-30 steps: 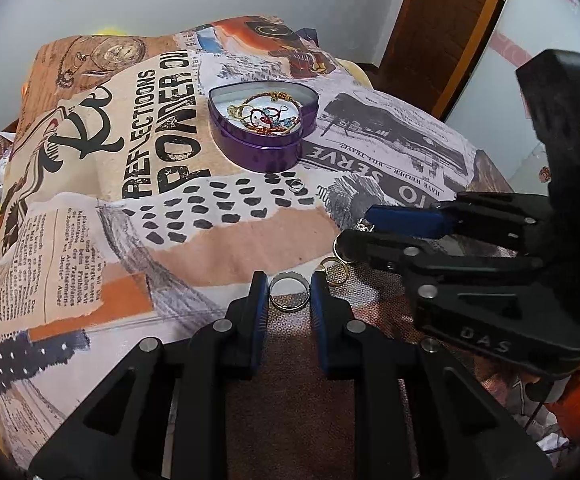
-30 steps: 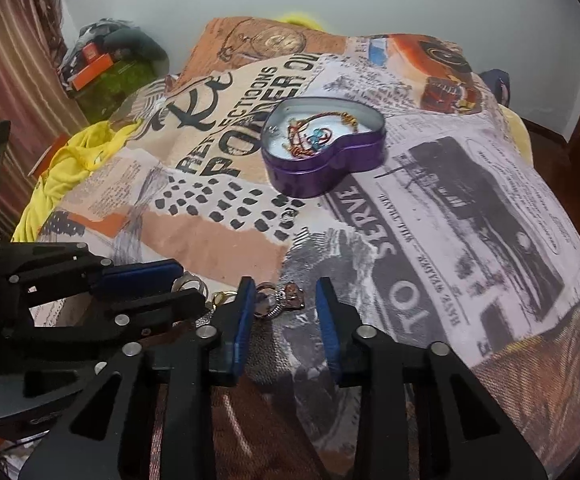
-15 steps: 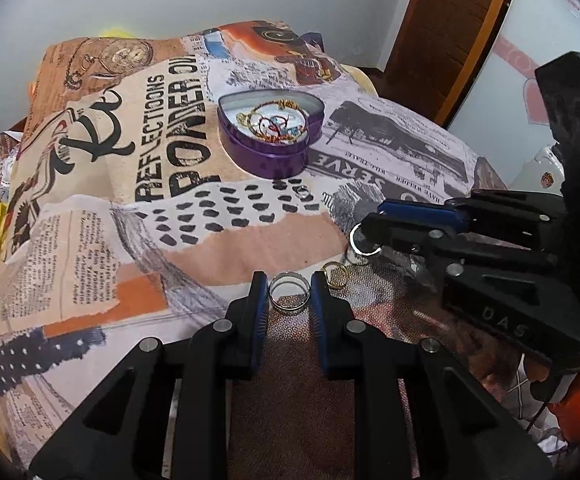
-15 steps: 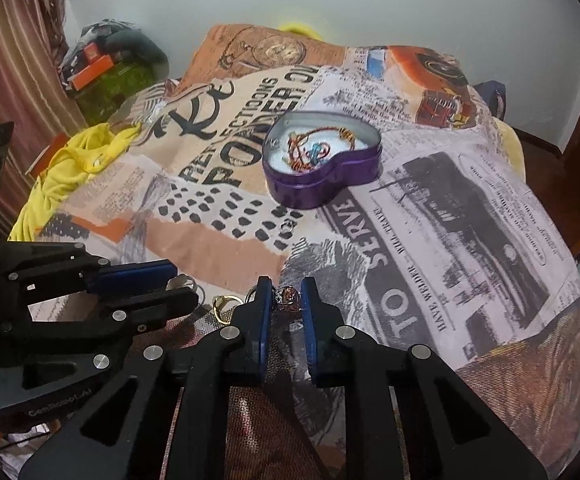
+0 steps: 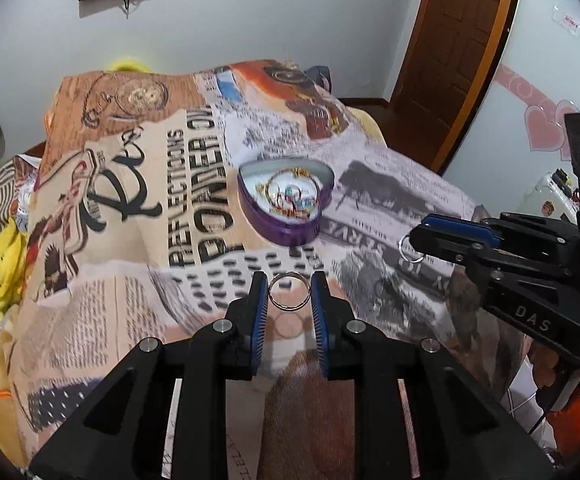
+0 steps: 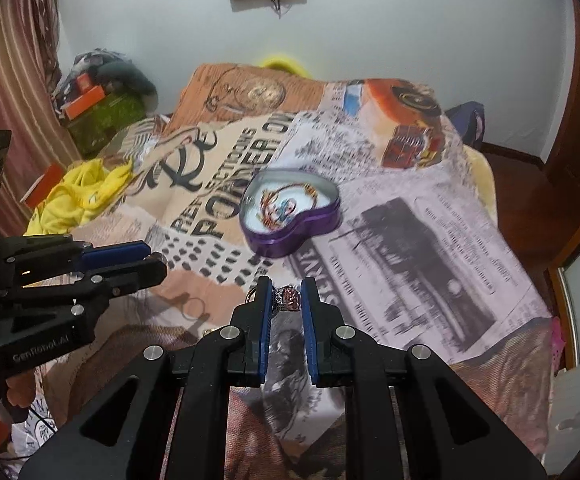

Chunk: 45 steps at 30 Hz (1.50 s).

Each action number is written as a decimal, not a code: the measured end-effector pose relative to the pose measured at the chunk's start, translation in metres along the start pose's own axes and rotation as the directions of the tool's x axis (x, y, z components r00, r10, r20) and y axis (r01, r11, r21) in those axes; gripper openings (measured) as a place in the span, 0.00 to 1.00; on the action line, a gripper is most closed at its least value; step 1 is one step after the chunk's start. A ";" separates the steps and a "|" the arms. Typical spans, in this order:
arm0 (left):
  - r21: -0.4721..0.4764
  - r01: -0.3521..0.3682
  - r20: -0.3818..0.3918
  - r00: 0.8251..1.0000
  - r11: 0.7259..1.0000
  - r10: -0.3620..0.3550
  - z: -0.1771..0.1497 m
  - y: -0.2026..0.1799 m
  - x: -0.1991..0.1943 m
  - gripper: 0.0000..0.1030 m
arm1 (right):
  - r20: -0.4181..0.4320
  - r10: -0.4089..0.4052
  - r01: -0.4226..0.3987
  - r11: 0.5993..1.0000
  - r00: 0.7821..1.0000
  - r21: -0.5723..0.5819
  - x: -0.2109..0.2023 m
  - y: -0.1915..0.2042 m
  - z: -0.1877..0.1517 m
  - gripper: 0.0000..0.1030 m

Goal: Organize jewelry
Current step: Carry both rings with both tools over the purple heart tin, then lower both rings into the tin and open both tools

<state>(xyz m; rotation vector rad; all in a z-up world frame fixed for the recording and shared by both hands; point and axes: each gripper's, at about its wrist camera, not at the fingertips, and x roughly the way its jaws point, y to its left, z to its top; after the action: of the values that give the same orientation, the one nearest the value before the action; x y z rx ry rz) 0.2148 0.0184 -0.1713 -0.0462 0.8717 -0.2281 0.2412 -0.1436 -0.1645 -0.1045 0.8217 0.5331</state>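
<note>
Pinching a silver ring (image 5: 289, 292), left gripper (image 5: 289, 294) above the bedspread (image 5: 130, 240).

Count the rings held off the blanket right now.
2. A silver ring is pinched in the left gripper; a stone-set ring is pinched in the right gripper. Others may lie tangled in the purple heart tin, too blurred to tell.
</note>
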 end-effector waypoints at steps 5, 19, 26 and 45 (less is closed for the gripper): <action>0.006 -0.011 0.035 0.999 1.000 0.010 0.015 0.002 -0.004 0.20 | 0.036 -0.010 0.010 1.000 0.999 0.003 -0.005 -0.005 0.010 0.13; 0.039 -0.037 0.106 0.994 0.999 0.033 0.064 0.009 0.003 0.20 | 0.108 -0.020 0.019 1.000 0.994 0.012 -0.005 -0.015 0.040 0.13; 0.033 -0.020 0.093 0.995 0.999 0.017 0.080 0.014 0.020 0.20 | 0.125 -0.015 0.012 1.000 0.992 0.025 0.007 -0.022 0.055 0.13; 0.005 -0.015 -0.033 0.999 1.000 0.016 0.089 0.032 0.096 0.20 | 0.015 0.021 -0.021 1.000 1.000 0.008 0.071 -0.029 0.066 0.13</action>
<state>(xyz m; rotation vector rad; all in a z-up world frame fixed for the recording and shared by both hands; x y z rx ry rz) 0.3477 0.0241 -0.1903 -0.0316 0.9040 -0.2168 0.3390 -0.1207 -0.1742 -0.0848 0.8108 0.5495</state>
